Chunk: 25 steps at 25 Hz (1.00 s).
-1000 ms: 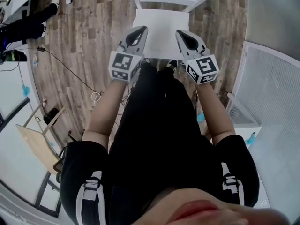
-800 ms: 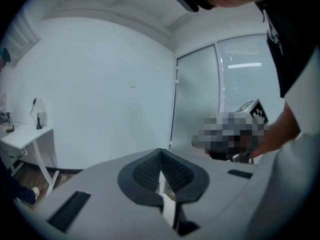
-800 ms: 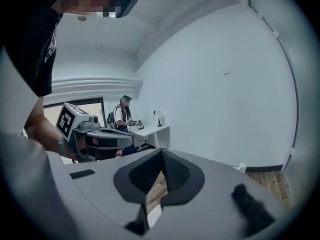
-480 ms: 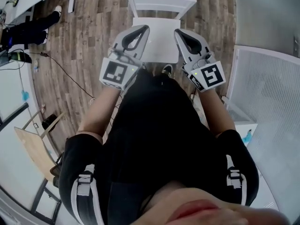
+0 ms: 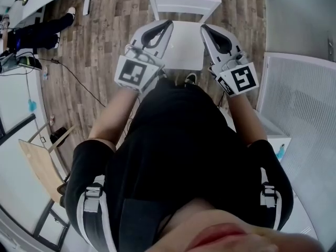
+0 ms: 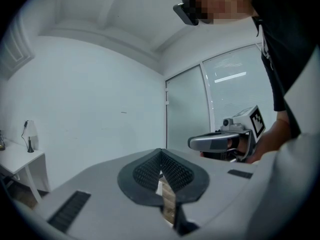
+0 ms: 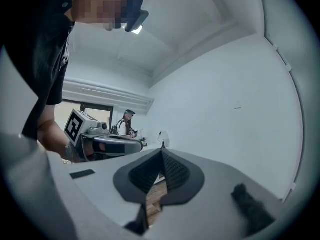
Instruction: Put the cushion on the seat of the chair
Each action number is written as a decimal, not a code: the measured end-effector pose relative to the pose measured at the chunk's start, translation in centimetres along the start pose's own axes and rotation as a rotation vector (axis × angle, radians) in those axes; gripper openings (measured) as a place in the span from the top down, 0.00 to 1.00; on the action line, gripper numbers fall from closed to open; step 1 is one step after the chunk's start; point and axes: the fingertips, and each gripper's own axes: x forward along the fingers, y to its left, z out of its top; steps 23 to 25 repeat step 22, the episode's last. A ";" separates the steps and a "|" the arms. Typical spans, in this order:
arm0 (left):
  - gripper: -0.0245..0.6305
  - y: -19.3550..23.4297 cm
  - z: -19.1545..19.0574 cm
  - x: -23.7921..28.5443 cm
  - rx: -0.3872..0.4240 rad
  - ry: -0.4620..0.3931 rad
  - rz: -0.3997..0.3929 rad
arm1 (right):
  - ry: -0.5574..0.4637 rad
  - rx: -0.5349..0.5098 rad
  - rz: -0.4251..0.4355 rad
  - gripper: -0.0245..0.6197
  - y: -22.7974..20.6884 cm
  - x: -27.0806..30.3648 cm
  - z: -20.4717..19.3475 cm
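A white chair stands on the wooden floor in front of me, its seat (image 5: 181, 49) and back rail (image 5: 184, 4) at the top middle of the head view. I cannot make out a cushion apart from the white seat. My left gripper (image 5: 166, 25) is held level over the seat's left side, jaws shut with nothing between them (image 6: 161, 153). My right gripper (image 5: 205, 29) is level over the seat's right side, also shut and empty (image 7: 162, 153). Each gripper shows in the other's view: the right gripper (image 6: 220, 143) and the left gripper (image 7: 112, 144).
A thin cable (image 5: 79, 80) runs over the floor at the left. A wooden board (image 5: 39, 164) leans at lower left. A white mesh panel (image 5: 310, 104) stands at the right. Another person's legs (image 5: 42, 28) are at upper left.
Both grippers have risen together and now sit higher over the chair seat in the head view. Their jaws stayed shut. More of the chair's back rail shows.
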 end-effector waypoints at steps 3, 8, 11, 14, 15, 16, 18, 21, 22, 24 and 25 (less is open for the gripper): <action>0.95 -0.1 0.2 0.0 0.012 -0.001 -0.005 | 0.002 -0.009 -0.004 0.94 0.1 -0.3 0.2; 0.95 0.0 0.6 -0.4 0.029 -0.007 -0.005 | 0.002 -0.015 -0.011 0.94 0.3 -0.4 0.3; 0.95 -0.2 0.6 -0.5 0.027 -0.011 -0.005 | -0.001 -0.019 -0.019 0.94 0.2 -0.5 0.3; 0.95 -0.5 0.4 -0.6 0.028 -0.010 -0.008 | -0.002 -0.016 -0.024 0.94 0.3 -0.7 0.1; 0.95 -0.5 0.3 -0.6 0.029 -0.009 -0.010 | -0.002 -0.015 -0.026 0.94 0.3 -0.7 0.1; 0.95 -0.6 0.3 -0.6 0.029 -0.007 -0.011 | -0.002 -0.014 -0.028 0.94 0.3 -0.8 0.1; 0.95 -0.8 0.2 -0.8 0.028 -0.003 -0.012 | -0.002 -0.013 -0.031 0.94 0.3 -0.9 0.0; 0.95 -0.8 0.0 -0.9 0.031 0.004 -0.014 | -0.002 -0.011 -0.035 0.94 0.4 -1.0 0.0; 0.95 -0.8 0.0 -0.9 0.032 0.005 -0.014 | -0.002 -0.010 -0.037 0.94 0.3 -1.0 -0.1; 0.95 -0.8 0.0 -0.9 0.032 0.005 -0.014 | -0.002 -0.010 -0.037 0.94 0.3 -1.0 -0.1; 0.95 -0.8 0.0 -0.9 0.032 0.005 -0.014 | -0.002 -0.010 -0.037 0.94 0.3 -1.0 -0.1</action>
